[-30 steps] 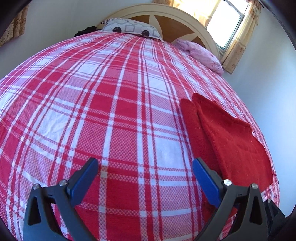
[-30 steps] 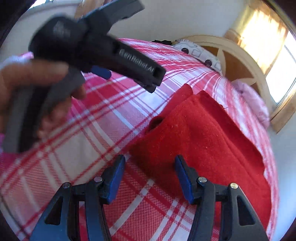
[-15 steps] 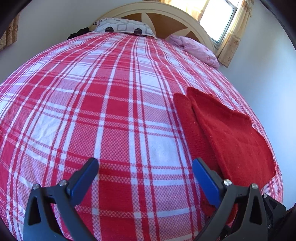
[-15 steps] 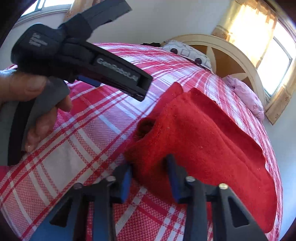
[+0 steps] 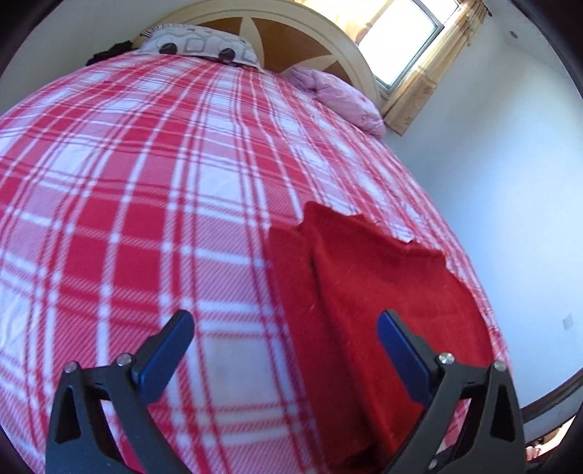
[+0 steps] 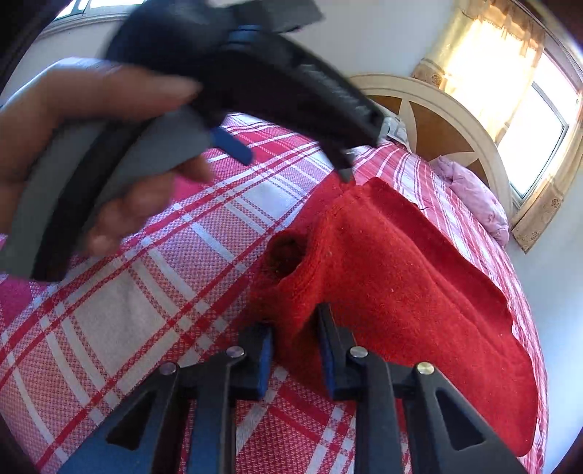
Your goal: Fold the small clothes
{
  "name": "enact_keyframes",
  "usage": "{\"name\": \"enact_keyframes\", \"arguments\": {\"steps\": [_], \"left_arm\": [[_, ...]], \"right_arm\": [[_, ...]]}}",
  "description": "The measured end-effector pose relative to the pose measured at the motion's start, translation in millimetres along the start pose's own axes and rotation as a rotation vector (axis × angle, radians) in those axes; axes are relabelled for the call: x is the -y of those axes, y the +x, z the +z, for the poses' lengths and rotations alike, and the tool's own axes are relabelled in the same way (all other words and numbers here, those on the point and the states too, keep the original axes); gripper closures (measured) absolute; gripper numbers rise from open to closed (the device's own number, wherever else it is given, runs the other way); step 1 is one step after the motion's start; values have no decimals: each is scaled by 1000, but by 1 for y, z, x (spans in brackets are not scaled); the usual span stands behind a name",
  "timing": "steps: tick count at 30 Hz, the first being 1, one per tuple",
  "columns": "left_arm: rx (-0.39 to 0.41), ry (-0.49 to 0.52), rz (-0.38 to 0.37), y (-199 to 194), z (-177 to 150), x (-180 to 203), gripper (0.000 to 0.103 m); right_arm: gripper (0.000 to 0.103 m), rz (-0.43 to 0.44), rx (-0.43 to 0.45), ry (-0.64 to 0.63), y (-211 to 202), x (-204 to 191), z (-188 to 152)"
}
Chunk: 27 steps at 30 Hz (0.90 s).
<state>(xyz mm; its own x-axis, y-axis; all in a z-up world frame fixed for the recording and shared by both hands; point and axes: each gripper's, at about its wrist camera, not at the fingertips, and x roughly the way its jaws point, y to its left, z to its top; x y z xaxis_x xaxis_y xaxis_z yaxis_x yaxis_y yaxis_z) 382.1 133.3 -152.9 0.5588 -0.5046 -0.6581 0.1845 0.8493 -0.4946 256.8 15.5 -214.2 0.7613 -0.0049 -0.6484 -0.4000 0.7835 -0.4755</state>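
Fingers of the right gripper (image 6: 295,350) are closing on the near corner of the red cloth (image 6: 400,277) — a bunched fold sits between the blue pads and they press on it. The cloth lies folded on the bed (image 6: 175,262), near its right edge. The left gripper (image 5: 288,350) stands wide open with nothing between its fingers, above the near part of the cloth. A hand (image 6: 73,138) holds that gripper. Farther away a grey pillow (image 5: 200,43) and a pink one (image 5: 339,94) lie by the headboard (image 5: 313,40) — beside the window (image 5: 400,32).
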Motion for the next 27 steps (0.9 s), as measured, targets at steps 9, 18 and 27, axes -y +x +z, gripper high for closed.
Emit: {"name": "enact_keyframes", "arguments": {"steps": [9, 18, 27], "left_arm": [[-133, 48, -58, 51, 19, 28, 38], [-100, 59, -99, 29, 29, 53, 89], [-40, 100, -171, 19, 55, 135, 89]], "right_arm": [[81, -29, 5, -14, 2, -4, 0], [93, 84, 77, 102, -18, 23, -1], [94, 214, 170, 402, -72, 121, -9]]}}
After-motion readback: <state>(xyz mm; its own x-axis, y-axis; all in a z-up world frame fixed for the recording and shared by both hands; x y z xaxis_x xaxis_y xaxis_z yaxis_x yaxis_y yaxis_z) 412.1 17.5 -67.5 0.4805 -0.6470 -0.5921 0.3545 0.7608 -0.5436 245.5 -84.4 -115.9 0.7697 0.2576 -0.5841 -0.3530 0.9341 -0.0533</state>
